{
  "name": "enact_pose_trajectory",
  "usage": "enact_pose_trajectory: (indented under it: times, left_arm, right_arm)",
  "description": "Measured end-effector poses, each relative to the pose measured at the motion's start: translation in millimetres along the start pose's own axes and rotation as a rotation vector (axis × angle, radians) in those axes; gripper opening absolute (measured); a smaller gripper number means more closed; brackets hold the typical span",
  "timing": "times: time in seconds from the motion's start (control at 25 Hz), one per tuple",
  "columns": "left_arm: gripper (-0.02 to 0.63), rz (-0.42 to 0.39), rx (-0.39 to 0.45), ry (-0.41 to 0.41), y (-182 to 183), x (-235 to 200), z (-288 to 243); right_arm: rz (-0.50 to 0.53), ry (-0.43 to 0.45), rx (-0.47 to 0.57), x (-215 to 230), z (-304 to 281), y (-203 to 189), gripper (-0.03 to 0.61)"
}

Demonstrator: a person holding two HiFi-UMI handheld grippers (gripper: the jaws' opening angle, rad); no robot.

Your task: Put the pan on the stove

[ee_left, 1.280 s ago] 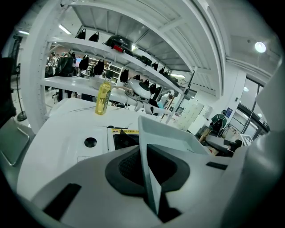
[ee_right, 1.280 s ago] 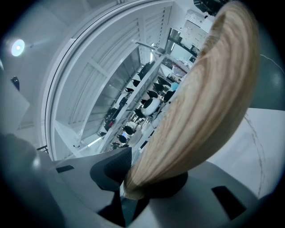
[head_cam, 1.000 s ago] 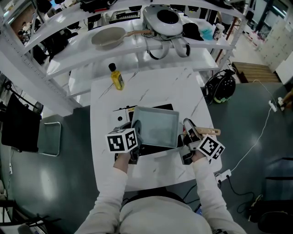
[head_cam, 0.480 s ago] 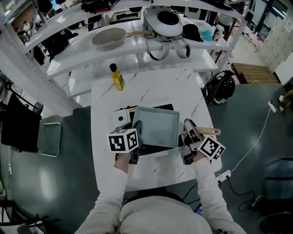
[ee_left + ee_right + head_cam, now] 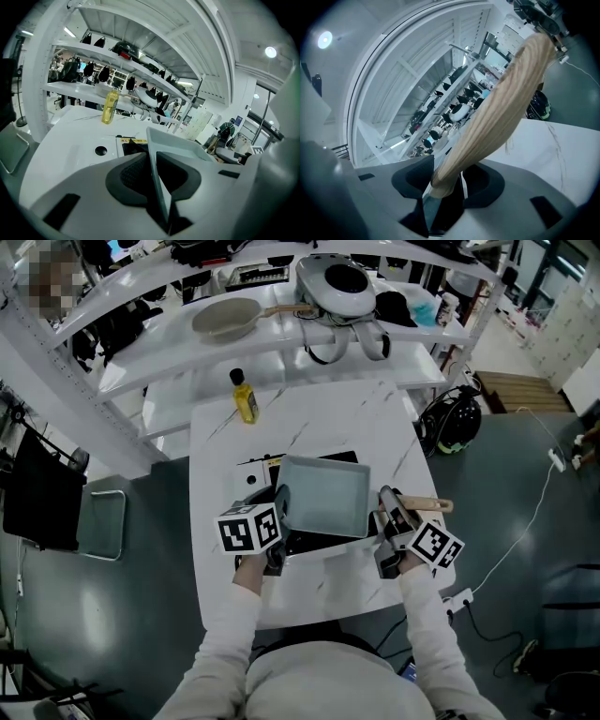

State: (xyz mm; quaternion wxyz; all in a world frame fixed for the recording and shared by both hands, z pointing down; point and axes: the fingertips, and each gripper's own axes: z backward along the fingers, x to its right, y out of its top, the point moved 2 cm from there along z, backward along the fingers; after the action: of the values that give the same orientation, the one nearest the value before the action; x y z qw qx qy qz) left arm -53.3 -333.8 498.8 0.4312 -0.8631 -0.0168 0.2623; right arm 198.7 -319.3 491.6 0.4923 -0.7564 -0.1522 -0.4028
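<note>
A square grey pan (image 5: 323,495) rests on the black stove (image 5: 307,542) in the middle of the white table. Its wooden handle (image 5: 433,506) sticks out to the right. My left gripper (image 5: 278,509) is shut on the pan's left rim; in the left gripper view the thin rim (image 5: 157,187) runs pinched between the pads, and the left gripper (image 5: 152,174) points over the pan (image 5: 187,144). My right gripper (image 5: 386,510) stands around the handle's root. Its jaws have just been opening, and the handle (image 5: 506,98) lies loose between the right gripper's (image 5: 447,180) pads.
A yellow oil bottle (image 5: 245,397) stands at the table's far left. The shelf behind carries a round frying pan (image 5: 225,315) and a white domed appliance (image 5: 345,279). A black helmet (image 5: 453,418) lies on the floor to the right, a chair (image 5: 98,521) to the left.
Hardly anything differs. The pan stays on the stove and both grippers keep their places beside it; only the view has shifted slightly.
</note>
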Motion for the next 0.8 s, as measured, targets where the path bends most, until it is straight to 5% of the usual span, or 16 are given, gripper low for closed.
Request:
enact_pose_trajectory:
  times: [0.8]
  left_arm:
    - [0.074, -0.024, 0.053, -0.030, -2.0, 10.1, 31.0]
  right_arm:
    - [0.016, -0.079, 0.031, 1.2, 50.3, -18.2, 0.204]
